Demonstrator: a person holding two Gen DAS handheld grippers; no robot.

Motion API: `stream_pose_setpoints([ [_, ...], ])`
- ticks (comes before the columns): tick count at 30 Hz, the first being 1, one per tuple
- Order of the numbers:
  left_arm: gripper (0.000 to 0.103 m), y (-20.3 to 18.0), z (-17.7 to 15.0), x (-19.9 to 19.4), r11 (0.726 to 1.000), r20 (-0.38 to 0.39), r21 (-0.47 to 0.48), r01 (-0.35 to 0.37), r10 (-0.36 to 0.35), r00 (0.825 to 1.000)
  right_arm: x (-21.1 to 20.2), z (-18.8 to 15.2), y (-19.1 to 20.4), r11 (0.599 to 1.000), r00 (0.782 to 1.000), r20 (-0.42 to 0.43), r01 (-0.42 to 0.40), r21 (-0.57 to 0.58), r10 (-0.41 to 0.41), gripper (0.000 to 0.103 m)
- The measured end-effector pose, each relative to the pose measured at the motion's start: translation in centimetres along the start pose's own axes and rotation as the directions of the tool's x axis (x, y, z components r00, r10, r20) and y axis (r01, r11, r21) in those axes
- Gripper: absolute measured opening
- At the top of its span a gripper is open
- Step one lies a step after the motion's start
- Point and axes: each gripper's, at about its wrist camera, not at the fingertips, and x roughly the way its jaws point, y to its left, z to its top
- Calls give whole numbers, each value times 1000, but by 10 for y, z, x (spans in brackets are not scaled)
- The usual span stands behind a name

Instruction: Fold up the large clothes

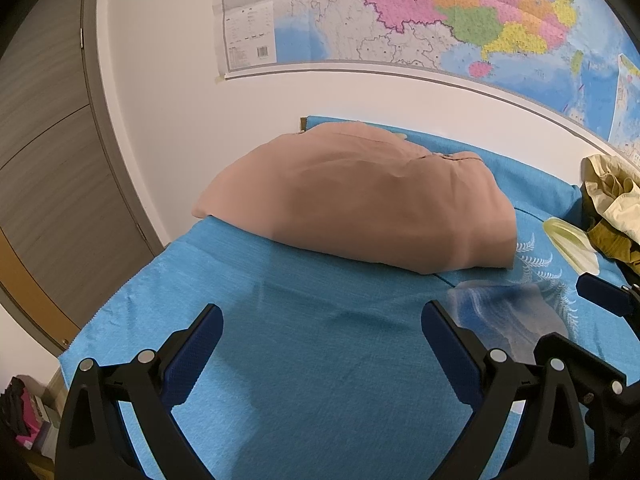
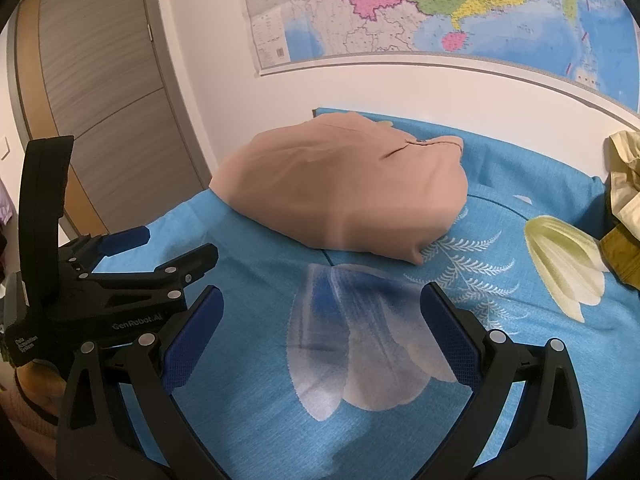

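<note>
A tan garment (image 1: 360, 200) (image 2: 344, 188) lies folded into a compact bundle at the far left of the blue flowered cloth (image 1: 320, 360) (image 2: 256, 360) that covers the table. My left gripper (image 1: 322, 320) stands open over bare blue cloth, well short of the bundle, with nothing between its fingers. My right gripper (image 2: 322, 304) is open too, above a white flower print, also empty. In the right wrist view the left gripper (image 2: 160, 246) shows at the left, open. A blue finger (image 1: 604, 292) of the right gripper shows at the right edge of the left wrist view.
A heap of cream and olive clothes (image 1: 616, 204) (image 2: 624, 200) lies at the far right of the table. A white wall with a large map (image 1: 440, 16) stands behind. A grey-brown door (image 1: 52, 140) is at the left, past the table's left edge.
</note>
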Motion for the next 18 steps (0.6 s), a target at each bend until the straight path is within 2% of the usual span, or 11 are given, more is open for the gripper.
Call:
stream_pose_setpoints([
  [18, 96, -3, 1, -5, 1000, 20, 9, -5, 5, 1000, -1, 2, 2, 1000, 1000, 2, -1, -1, 1, 97],
])
